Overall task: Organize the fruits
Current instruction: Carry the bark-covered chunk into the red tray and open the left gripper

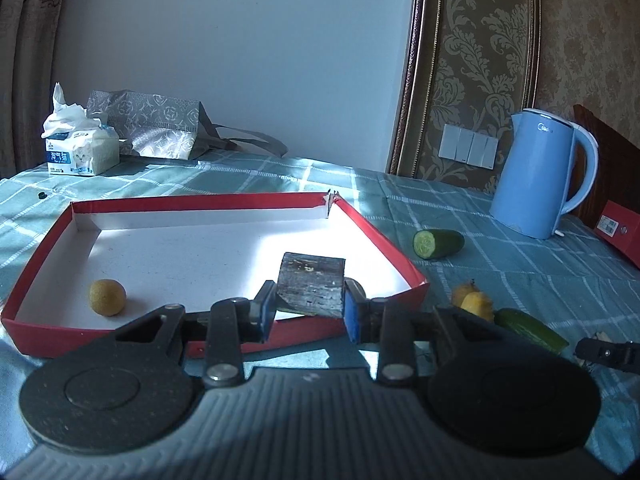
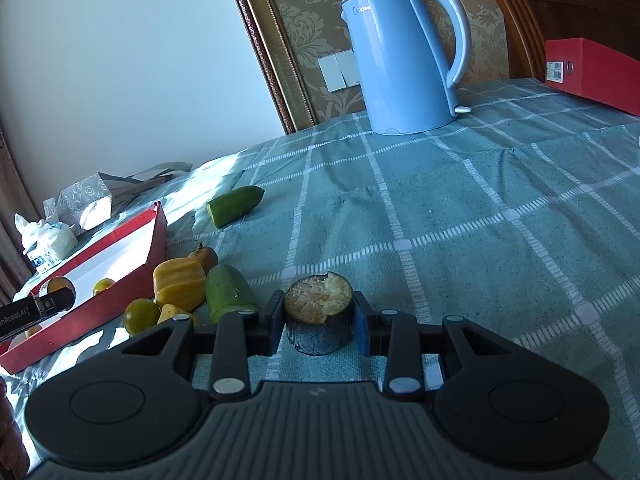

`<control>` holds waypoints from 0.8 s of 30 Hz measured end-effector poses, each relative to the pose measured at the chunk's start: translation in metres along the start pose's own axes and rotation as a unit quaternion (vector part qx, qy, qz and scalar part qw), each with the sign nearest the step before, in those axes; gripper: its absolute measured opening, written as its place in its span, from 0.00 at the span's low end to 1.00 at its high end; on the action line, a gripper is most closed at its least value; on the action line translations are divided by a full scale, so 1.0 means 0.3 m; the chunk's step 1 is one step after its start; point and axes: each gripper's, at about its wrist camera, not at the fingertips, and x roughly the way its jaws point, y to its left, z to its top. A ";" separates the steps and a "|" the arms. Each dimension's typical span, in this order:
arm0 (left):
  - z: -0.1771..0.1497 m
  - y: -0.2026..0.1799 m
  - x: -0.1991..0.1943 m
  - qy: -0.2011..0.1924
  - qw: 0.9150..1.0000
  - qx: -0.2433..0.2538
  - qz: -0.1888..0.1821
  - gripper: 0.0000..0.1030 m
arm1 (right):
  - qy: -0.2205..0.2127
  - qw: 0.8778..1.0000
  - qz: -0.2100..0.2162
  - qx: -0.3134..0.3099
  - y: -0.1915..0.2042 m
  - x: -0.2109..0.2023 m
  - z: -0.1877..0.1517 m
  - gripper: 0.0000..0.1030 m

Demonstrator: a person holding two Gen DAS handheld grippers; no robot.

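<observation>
Two grippers [image 1: 310,312] — two dark chunks [image 2: 319,314] gripped.

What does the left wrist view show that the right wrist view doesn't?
Left wrist only: the tray's whole white floor, and the left gripper shut on a dark chunk over the tray's near wall.

Right wrist only: the right gripper around a dark eggplant piece on the cloth, plus a green round fruit beside the tray.

Both: kettle, cut cucumber, tissue pack, red box and a small round fruit in the tray.
</observation>
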 end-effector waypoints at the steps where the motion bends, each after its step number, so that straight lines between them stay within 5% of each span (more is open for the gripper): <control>1: 0.006 0.019 0.007 0.001 1.000 -0.008 0.007 0.30 | 0.000 1.000 0.000 -0.001 0.001 0.000 0.000 0.33; 24: 0.028 0.143 0.141 0.067 0.993 -0.031 0.092 0.30 | 0.006 1.000 -0.002 -0.011 0.010 0.005 0.001 0.33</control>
